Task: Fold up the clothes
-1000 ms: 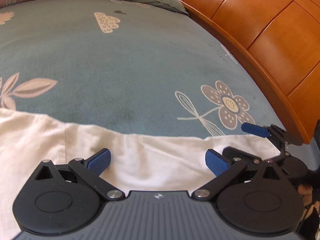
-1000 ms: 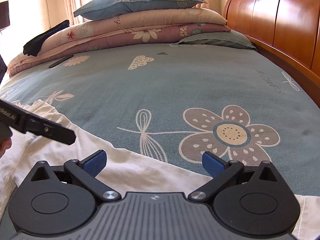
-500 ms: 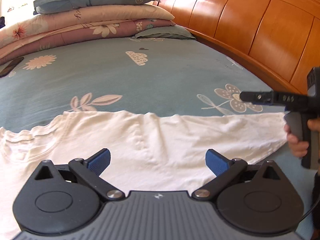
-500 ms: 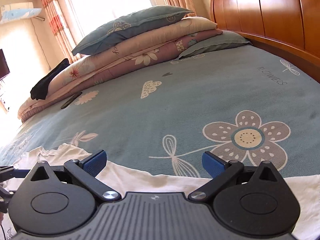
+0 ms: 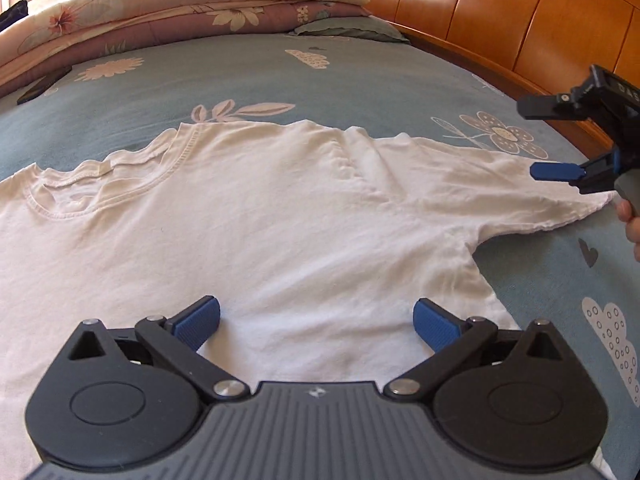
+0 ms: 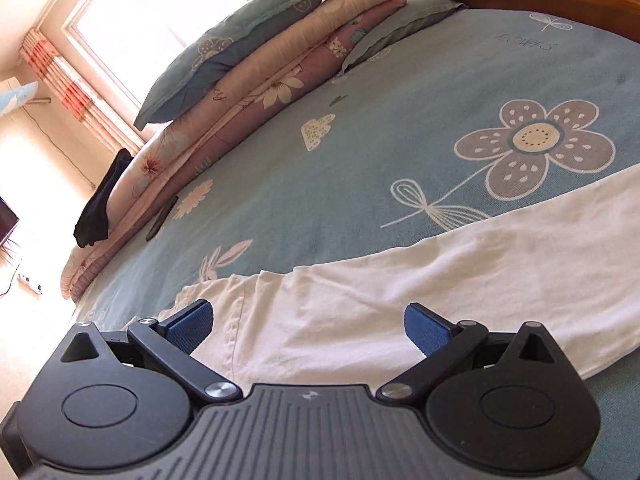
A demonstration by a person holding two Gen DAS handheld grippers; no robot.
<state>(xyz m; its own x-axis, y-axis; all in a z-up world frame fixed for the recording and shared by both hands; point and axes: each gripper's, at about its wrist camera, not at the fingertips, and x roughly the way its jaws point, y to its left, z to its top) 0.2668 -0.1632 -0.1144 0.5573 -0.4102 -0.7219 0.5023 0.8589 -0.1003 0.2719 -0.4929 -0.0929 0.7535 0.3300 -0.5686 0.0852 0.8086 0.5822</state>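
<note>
Over the bed from my left wrist cam, the white t-shirt (image 5: 256, 216) lies flat while my left gripper (image 5: 316, 316) hangs wide open above its chest, holding nothing. Right cam: my right gripper (image 6: 306, 322) is spread open over the sleeve (image 6: 460, 276), so I'd pinch its hem and fold inward, keeping it smooth.

Left hand-held gripper (image 5: 316, 320) and right hand-held gripper (image 6: 307, 325) both gape wide, holding nothing

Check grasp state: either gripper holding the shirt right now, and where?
Nothing is held. The left gripper is open above the white T-shirt body; the right gripper is open over its sleeve, with no fabric between the fingers.
</note>
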